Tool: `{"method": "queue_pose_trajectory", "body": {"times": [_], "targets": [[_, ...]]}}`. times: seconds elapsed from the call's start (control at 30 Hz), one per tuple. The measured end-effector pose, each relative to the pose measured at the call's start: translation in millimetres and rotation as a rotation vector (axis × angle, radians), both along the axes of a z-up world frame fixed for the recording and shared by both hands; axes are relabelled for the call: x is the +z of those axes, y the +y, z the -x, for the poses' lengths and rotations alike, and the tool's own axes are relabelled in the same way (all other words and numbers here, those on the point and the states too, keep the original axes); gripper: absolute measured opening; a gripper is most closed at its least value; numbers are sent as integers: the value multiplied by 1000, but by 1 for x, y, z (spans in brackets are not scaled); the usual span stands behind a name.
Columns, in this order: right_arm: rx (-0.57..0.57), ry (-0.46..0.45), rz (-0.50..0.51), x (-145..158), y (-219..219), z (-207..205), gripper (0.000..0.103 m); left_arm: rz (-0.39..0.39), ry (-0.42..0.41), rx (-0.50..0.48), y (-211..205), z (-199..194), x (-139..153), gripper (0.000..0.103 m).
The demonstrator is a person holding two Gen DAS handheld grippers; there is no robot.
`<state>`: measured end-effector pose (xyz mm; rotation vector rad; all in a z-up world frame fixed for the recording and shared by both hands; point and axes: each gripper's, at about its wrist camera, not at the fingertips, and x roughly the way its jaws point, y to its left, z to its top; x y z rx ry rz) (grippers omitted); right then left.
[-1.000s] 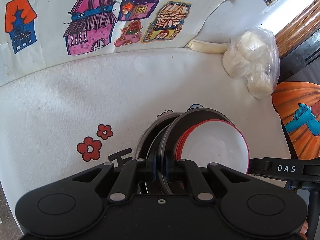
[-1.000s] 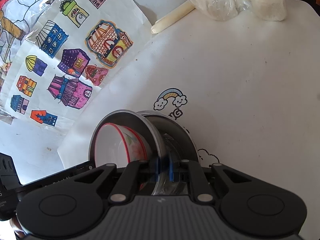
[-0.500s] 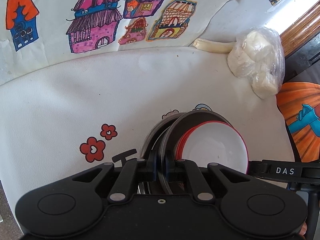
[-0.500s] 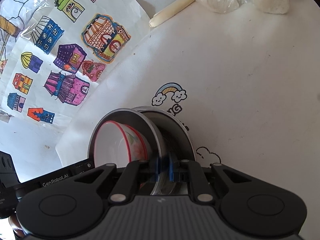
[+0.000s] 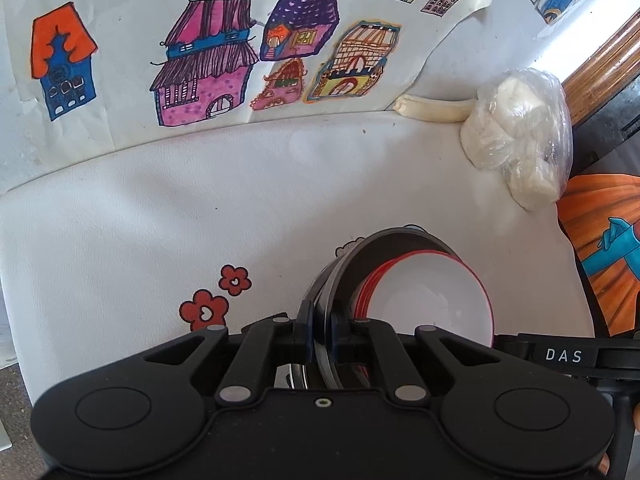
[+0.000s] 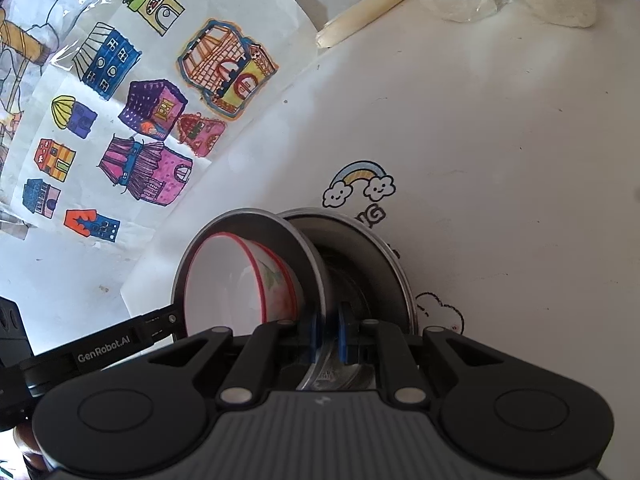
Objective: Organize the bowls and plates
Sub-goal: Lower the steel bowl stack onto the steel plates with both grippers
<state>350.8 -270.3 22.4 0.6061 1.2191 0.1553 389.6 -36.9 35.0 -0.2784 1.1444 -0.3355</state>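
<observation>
A stack of dishes is held above the white table. A steel plate [image 5: 352,264] carries a white bowl with a red rim [image 5: 436,300]; a second steel dish [image 6: 360,248] sits under it. My left gripper [image 5: 320,332] is shut on the steel plate's rim. My right gripper [image 6: 326,330] is shut on the same rim from the opposite side. The red-rimmed bowl [image 6: 236,284] shows a printed pattern on its outer wall in the right wrist view. The plate's underside is hidden.
The white table [image 5: 160,220] has flower and rainbow stickers. A sheet of coloured house drawings [image 5: 208,64] lies at the back. A plastic bag of white lumps [image 5: 520,132] and a pale stick [image 5: 432,110] lie at the back right. An orange drawing [image 5: 608,248] lies at the right edge.
Both grippers, still shut on the plate rim, have carried the stack a little away from the back of the table. The dishes keep their places in the stack.
</observation>
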Motion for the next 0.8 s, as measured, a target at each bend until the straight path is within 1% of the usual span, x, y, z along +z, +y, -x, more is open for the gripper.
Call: {"method": "queue_pose_trajectory", "body": {"times": [0.63,0.8], "targets": [[-2,11,7,-1,0,2,14,3,14,3,-1,-1,-1,7],[0,7,27,-1,-2,4,14,-1,18,2,-4,-2,-2,8]]}}
